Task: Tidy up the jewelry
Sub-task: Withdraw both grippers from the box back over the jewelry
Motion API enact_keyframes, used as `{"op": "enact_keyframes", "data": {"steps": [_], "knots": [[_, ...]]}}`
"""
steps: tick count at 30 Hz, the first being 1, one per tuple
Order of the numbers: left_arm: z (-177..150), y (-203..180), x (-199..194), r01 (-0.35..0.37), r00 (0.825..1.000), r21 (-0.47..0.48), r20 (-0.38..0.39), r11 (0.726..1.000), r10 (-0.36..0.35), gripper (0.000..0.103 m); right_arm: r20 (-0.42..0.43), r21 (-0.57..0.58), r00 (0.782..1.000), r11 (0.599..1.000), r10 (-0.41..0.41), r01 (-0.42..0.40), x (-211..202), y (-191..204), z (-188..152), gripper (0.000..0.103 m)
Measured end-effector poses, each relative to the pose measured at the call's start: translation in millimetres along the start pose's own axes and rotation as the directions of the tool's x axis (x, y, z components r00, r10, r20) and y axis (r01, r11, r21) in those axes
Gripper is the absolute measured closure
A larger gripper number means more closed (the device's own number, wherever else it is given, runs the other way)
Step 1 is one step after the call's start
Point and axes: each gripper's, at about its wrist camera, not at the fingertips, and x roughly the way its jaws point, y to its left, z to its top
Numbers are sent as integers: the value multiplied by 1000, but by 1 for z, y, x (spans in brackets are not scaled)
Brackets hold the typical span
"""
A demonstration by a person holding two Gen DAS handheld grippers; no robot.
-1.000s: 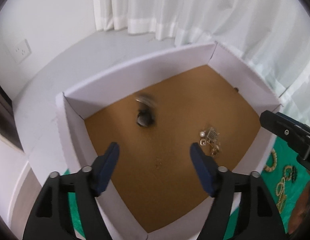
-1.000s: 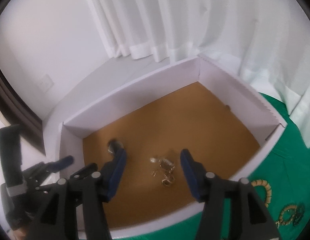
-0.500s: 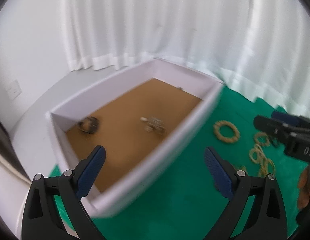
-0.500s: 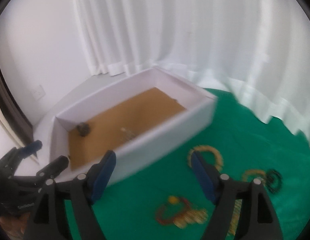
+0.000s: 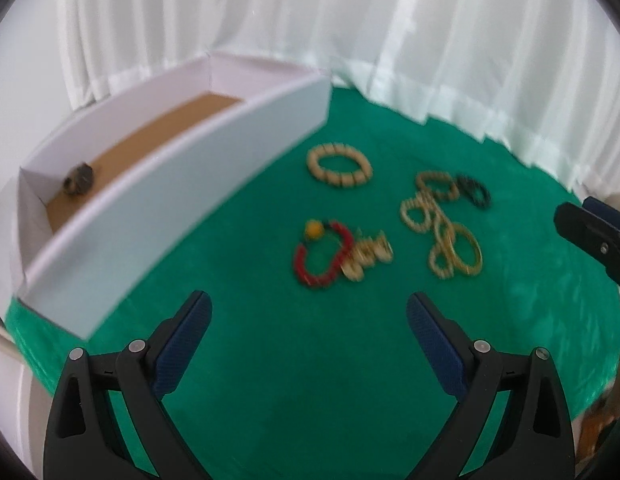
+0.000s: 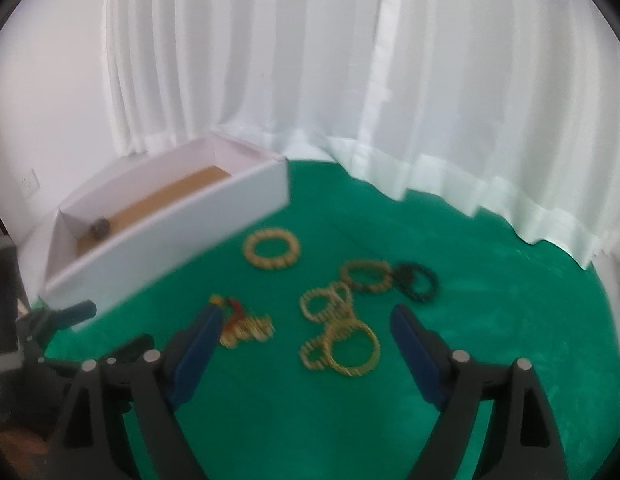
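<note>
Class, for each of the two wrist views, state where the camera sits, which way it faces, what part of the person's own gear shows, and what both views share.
Left wrist: sits on the left claw, open above the green cloth, facing the red beaded bracelet; the right claw's tip shows at the right edge.
Right wrist: sits on the right claw, open, facing the plain gold bangle; the left claw shows at lower left.
Shared: the white cardboard box and the pale beaded bracelet.
</note>
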Motion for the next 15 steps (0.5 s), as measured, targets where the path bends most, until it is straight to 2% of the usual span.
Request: {"op": "enact_keyframes", "data": {"steps": [3,5,9,11,15], "knots": [[-15,-12,1,-12,999,23,-30,1000,13,4,-22,20,999,999,-26,27,-2,-11,-24,16],[-23,-21,-1,-41,999,59,-23,997,42,4,-31,48,999,998,-45,46,-4,-19,-38,16],[-31,-30,-8,-12,1000,88,-24,996,14,4,-52,110,996,991,-75,81,-4,-32,-55,16],[-31,-33,-11,-1,1000,97,-15,995,2,4,-85,150,994,985,-69,81,0,-39,-62,16],[-32,-39,-15,-26,1000,138,1,990,27,4,-117,184,992,980,-56,77,5,-42,-72,16]]}}
